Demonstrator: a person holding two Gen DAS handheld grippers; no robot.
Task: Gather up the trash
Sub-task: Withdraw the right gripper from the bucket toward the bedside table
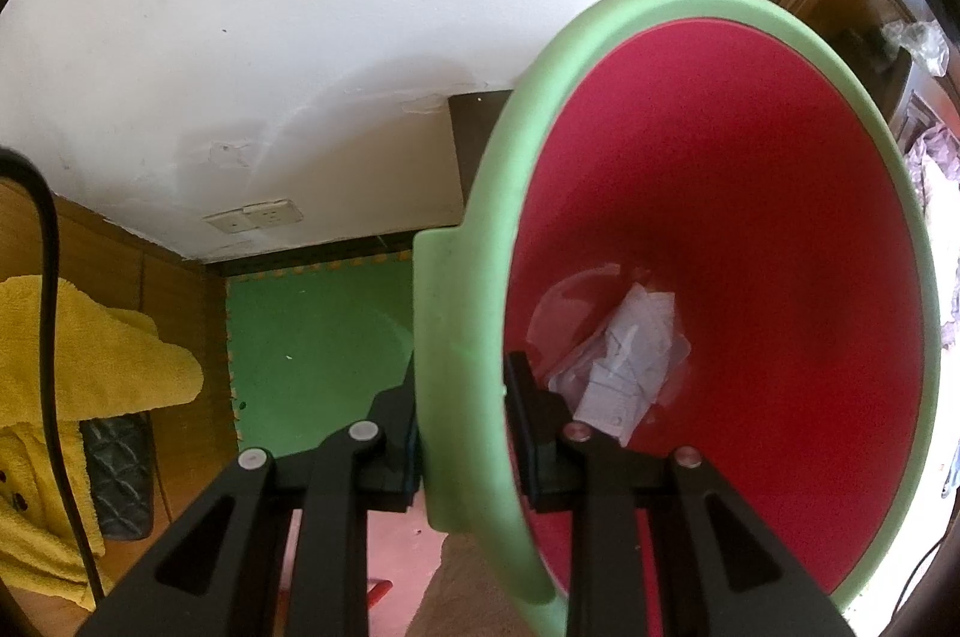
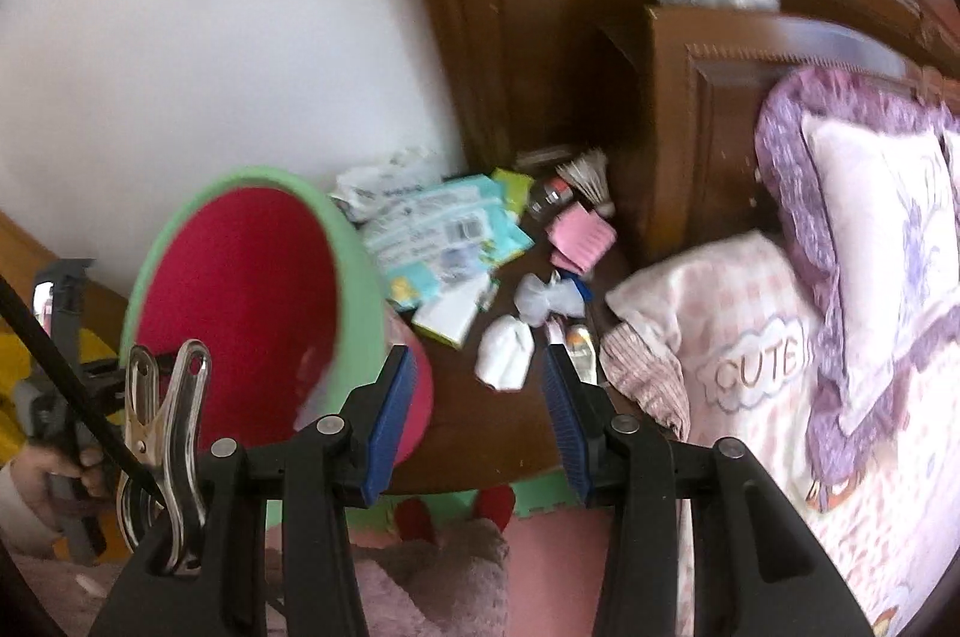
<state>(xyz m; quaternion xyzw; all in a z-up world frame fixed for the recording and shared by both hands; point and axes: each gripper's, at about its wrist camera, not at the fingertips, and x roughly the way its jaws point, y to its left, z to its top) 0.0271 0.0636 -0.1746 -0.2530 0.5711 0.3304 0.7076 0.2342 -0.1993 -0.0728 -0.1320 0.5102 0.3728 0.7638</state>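
Note:
My left gripper [image 1: 468, 409] is shut on the rim of a green bin [image 1: 462, 337] with a red inside, one finger outside the wall and one inside. Crumpled white paper [image 1: 624, 355] lies at the bin's bottom. In the right wrist view the same bin [image 2: 240, 289] hangs tilted at the left. My right gripper [image 2: 480, 415] stands open above a dark bedside table [image 2: 498, 433], nothing between its blue pads [image 2: 390, 415]. A white crumpled wad [image 2: 504, 352] lies on the table just beyond the fingertips, with a knotted white bag [image 2: 543, 298] behind it.
Wipe packs [image 2: 438, 229], pink notes [image 2: 582, 232], a shuttlecock [image 2: 591, 181] and a small bottle [image 2: 549, 196] crowd the table's back. A bed with pink quilt [image 2: 750, 373] and purple pillow [image 2: 870, 229] lies right. A yellow garment [image 1: 78, 367] hangs left, over green floor mat [image 1: 324, 337].

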